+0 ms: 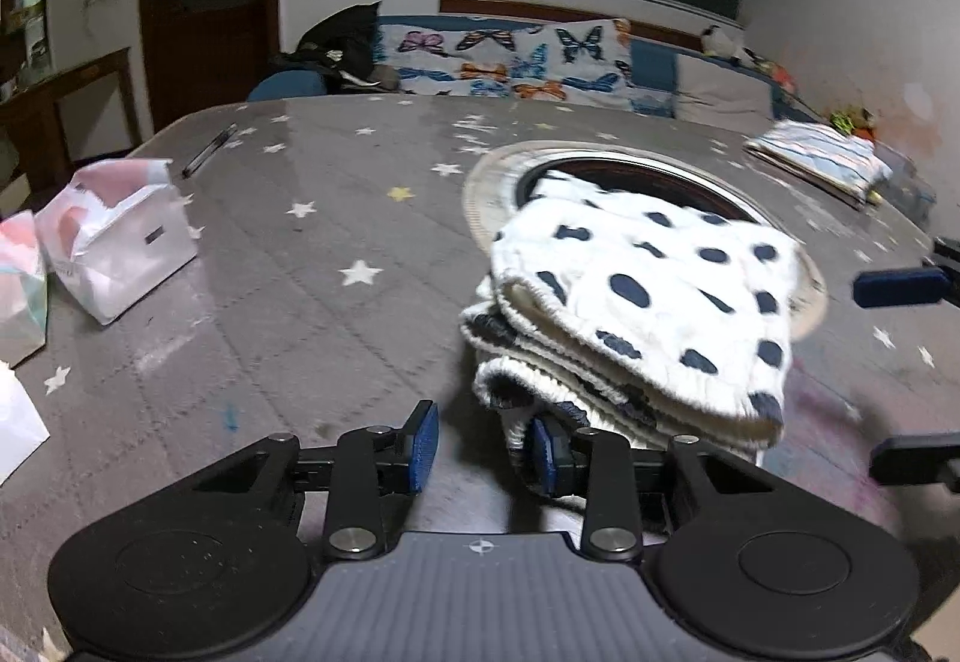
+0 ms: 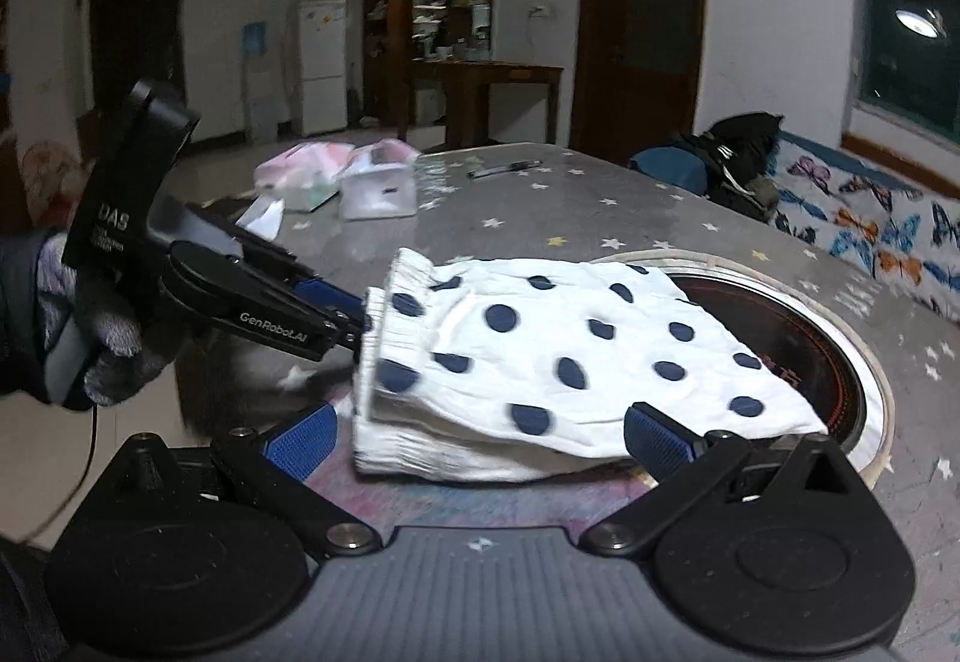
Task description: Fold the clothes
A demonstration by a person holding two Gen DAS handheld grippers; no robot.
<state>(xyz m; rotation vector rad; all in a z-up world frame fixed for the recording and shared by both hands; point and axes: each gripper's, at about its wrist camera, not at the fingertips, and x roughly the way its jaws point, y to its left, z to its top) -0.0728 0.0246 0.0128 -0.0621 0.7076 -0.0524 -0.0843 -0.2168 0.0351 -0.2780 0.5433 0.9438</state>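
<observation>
A white garment with dark blue dots (image 1: 648, 314) lies folded in several layers on the grey, star-patterned worktop (image 1: 300, 266), its far end draped over a round dark inset with a pale ring (image 1: 660, 176) sunk into the surface. In the right wrist view the same garment (image 2: 576, 356) shows its gathered, ribbed edge turned toward the left side of the picture, and the dark disc of the inset (image 2: 798, 344) peeks out beyond it.

The left gripper (image 1: 485, 449) sits at the near corner of the folded stack with its fingers spread apart; the right-hand blue pad (image 1: 543, 452) is just against the ribbed hem, while the other pad stands clear over bare worktop. From the right wrist view this gripper (image 2: 354, 317) reaches in from the left, held by a gloved hand (image 2: 108, 338), its tips right at the gathered edge.

The right gripper (image 2: 480, 443) is wide open, its blue pads on either side of the garment's near edge, holding nothing.

At the far left of the worktop sit white and pink plastic bags (image 1: 120, 236) and a pen (image 1: 210, 149). A stack of striped folded cloth (image 1: 822, 161) lies at the far right, and a butterfly-print sofa cover (image 1: 510, 56) runs behind.
</observation>
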